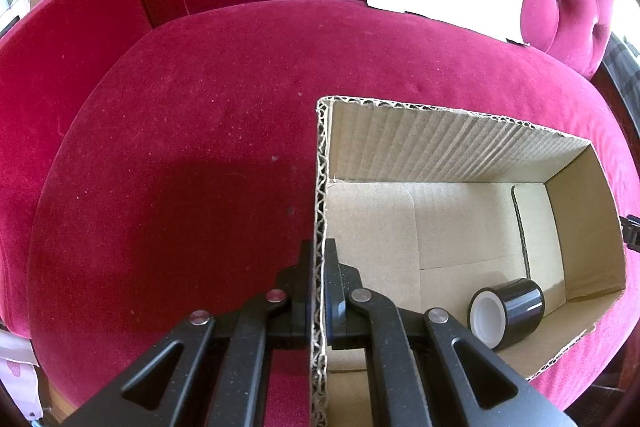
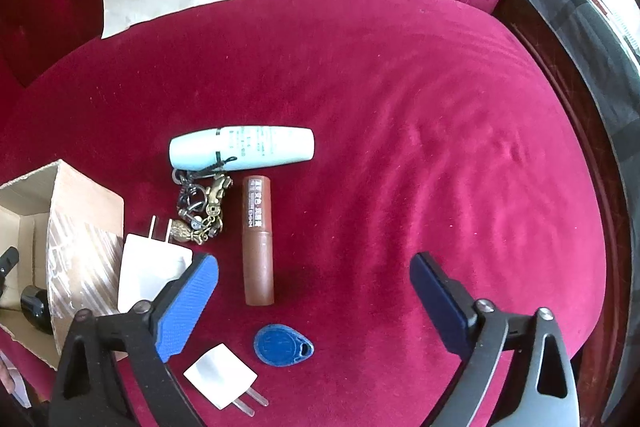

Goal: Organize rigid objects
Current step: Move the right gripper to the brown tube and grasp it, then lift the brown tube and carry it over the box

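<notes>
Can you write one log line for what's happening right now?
left tool: shut on cardboard box wall | right tool: open above brown tube | black tape roll: inside box

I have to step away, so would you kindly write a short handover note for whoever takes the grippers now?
Left gripper: shut on the near wall of the open brown cardboard box, steadying it.
Right gripper: open, empty, hovering over the items on the red velvet seat.
Done: black tape roll lies in the box.
Left: pale green bottle, brown tube, brass keychain, two white plug adapters, blue key fob.
Brown tube is nearest between the open jaws; probably next.
</notes>
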`<state>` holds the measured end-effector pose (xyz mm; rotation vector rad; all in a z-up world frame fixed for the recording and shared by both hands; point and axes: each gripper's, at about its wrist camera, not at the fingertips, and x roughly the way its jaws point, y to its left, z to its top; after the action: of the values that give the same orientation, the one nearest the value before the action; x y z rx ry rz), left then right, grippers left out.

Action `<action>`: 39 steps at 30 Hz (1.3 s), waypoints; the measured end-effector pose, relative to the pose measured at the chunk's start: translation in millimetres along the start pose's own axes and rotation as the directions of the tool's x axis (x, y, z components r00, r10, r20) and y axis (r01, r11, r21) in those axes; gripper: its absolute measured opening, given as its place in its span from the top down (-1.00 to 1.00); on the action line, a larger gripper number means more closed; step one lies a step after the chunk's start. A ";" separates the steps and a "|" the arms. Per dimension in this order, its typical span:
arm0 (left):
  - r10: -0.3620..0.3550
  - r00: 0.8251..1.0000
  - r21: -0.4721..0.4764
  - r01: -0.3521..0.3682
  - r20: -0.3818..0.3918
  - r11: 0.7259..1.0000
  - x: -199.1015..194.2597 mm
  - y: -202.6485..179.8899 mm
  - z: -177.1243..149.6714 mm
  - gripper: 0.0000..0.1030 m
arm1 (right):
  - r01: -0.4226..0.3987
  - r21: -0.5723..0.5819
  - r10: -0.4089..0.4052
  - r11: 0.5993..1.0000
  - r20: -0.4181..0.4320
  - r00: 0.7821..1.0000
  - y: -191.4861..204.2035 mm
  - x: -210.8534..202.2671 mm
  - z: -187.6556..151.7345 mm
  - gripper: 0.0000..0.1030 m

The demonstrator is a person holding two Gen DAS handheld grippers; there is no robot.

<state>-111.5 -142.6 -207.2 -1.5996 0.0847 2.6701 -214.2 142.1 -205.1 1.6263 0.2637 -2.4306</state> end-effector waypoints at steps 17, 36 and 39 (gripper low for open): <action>-0.002 1.000 0.007 0.002 0.001 1.000 0.7 -1.1 0.7 0.94 | -0.047 -0.007 0.047 0.999 -0.018 0.999 11.4 7.5 2.6 0.68; -0.001 1.000 0.010 0.001 0.004 1.000 0.6 -1.4 0.4 0.94 | -0.096 0.045 0.096 0.994 0.009 0.995 10.1 -29.0 13.0 0.68; -0.002 1.000 0.008 0.002 0.002 1.000 0.9 -2.0 0.7 0.94 | -0.109 0.039 0.108 0.993 0.033 0.994 16.9 -36.9 12.1 0.68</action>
<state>-112.4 -140.6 -207.7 -1.5937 0.0942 2.6668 -206.7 125.2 -167.0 1.5745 0.1179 -2.3921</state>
